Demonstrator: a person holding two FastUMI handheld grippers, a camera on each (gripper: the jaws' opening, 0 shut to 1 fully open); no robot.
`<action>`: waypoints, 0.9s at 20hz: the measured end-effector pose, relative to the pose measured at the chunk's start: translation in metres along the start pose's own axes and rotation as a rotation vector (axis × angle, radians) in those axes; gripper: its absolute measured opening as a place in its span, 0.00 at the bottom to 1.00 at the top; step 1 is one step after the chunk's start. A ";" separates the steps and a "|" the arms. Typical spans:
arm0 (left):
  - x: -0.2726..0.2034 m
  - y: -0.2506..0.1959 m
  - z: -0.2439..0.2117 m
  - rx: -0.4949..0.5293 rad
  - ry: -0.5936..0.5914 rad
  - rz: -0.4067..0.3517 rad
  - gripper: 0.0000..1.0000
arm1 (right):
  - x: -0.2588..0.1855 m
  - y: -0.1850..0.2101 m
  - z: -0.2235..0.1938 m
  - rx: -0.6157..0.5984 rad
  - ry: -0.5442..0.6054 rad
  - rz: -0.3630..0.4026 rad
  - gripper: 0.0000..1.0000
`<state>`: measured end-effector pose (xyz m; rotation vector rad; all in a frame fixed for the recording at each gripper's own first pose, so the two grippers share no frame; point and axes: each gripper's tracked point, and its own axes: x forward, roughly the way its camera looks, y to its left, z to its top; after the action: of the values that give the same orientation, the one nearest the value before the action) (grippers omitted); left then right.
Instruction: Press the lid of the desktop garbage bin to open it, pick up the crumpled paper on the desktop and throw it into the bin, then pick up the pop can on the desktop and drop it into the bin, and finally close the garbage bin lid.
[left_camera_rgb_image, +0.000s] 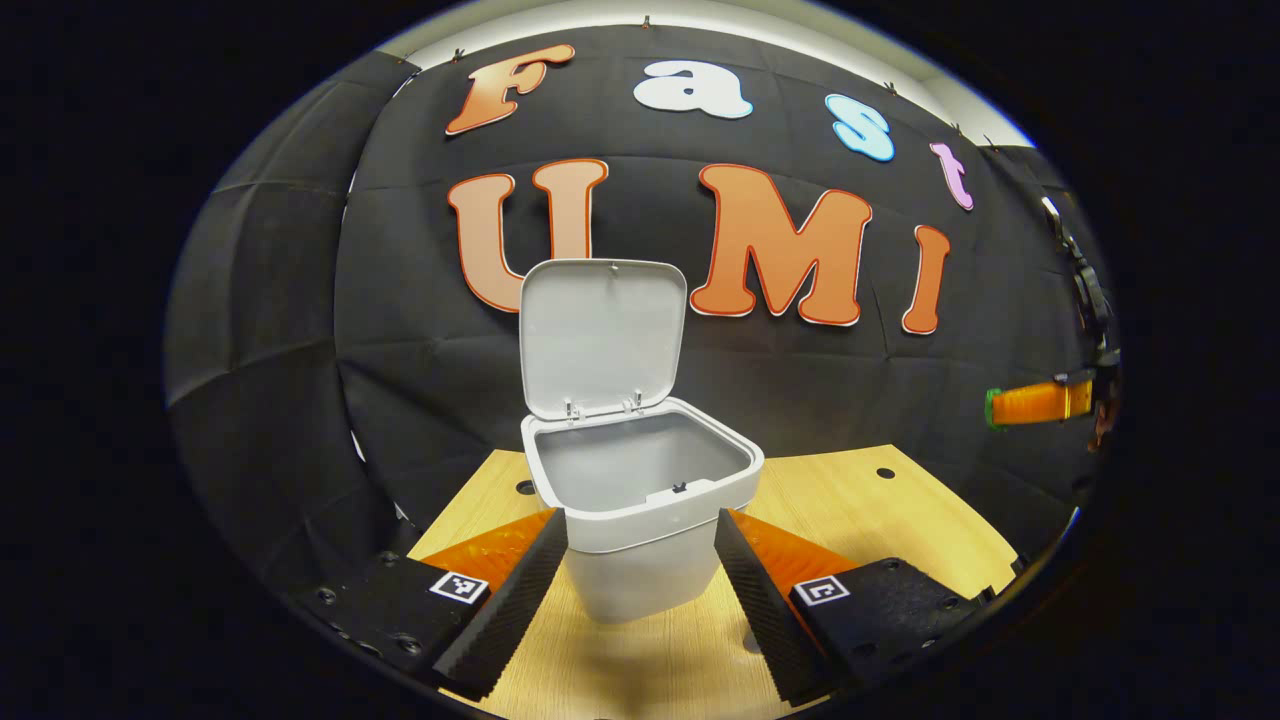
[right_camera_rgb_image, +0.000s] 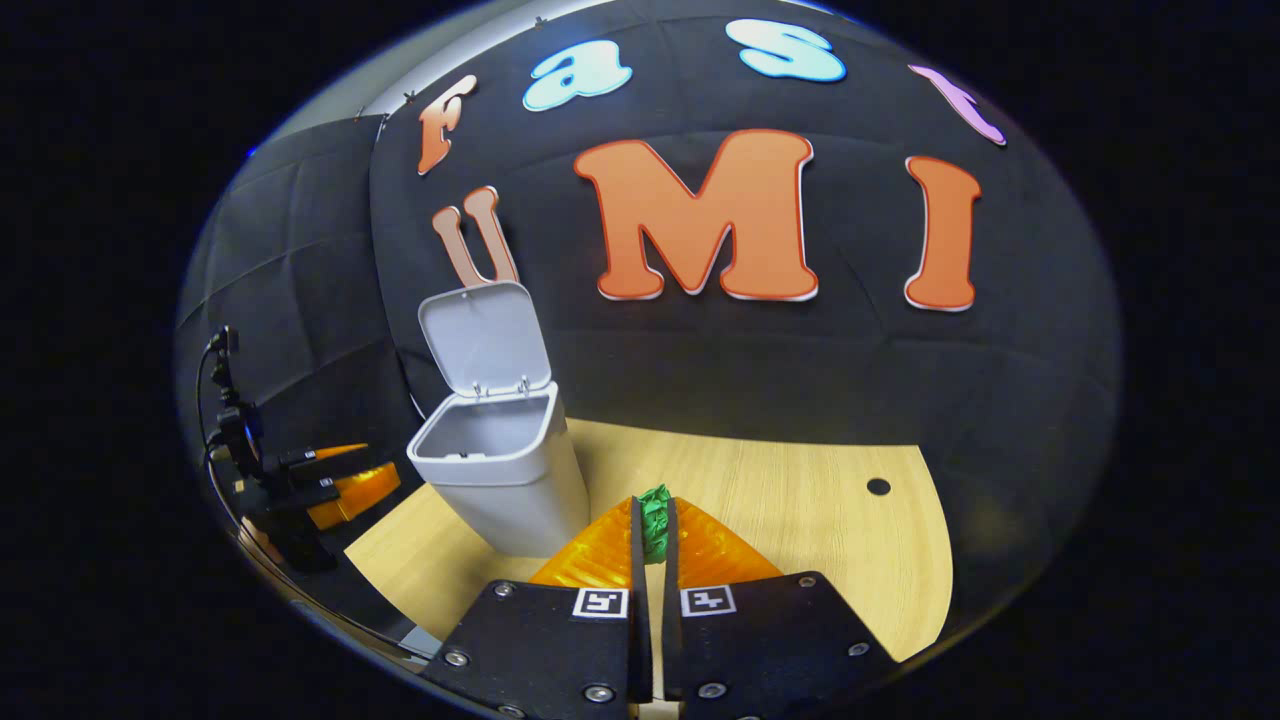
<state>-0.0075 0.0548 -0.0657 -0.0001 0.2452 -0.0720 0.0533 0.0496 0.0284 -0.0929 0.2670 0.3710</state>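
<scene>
Grey plastic bin (left_camera_rgb_image: 640, 520): stands on the wooden table (left_camera_rgb_image: 880, 520), straight ahead in the left gripper view, its body seen between the two fingers; whether they touch it I cannot tell.
Left gripper (left_camera_rgb_image: 640, 575): fingers spread wide, one to each side of the bin's front, holding nothing.
Left gripper from the right gripper view (right_camera_rgb_image: 330, 485): seen at the far left edge, well apart from the right gripper, with the bin between the two.
Bin lid (left_camera_rgb_image: 603, 335): swung up and standing nearly upright on its two hinges at the back rim, its inner face turned to the camera.
Bin mouth: open; the inner walls that show are plain grey, and the bottom is hidden from both views.
Bin in the right gripper view (right_camera_rgb_image: 505, 470): to the left of the right gripper's fingers, lid (right_camera_rgb_image: 485, 340) raised here as well.
Right gripper (right_camera_rgb_image: 655, 540): fingers drawn almost together, pinching a small wad between them near the tips.
Crumpled paper (right_camera_rgb_image: 656, 520): green, creased, squeezed between both fingers of the right gripper, its top poking out just beyond the tips; it is held above the table, to the right of the bin and lower than its rim.
Table in the right gripper view (right_camera_rgb_image: 800, 500): pale wood grain with a small dark hole (right_camera_rgb_image: 878, 486) toward the right.
</scene>
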 end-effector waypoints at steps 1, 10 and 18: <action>-0.003 0.003 0.000 0.000 -0.001 0.006 0.94 | 0.003 0.007 0.016 -0.011 -0.026 0.012 0.04; -0.036 0.046 -0.012 -0.004 0.010 0.089 0.95 | 0.044 0.111 0.092 -0.132 -0.145 0.214 0.05; -0.060 0.107 -0.032 -0.052 0.037 0.190 0.95 | 0.114 0.203 0.088 -0.152 -0.089 0.366 0.05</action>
<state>-0.0654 0.1663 -0.0829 -0.0270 0.2827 0.1237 0.1021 0.2897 0.0735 -0.1774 0.1666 0.7578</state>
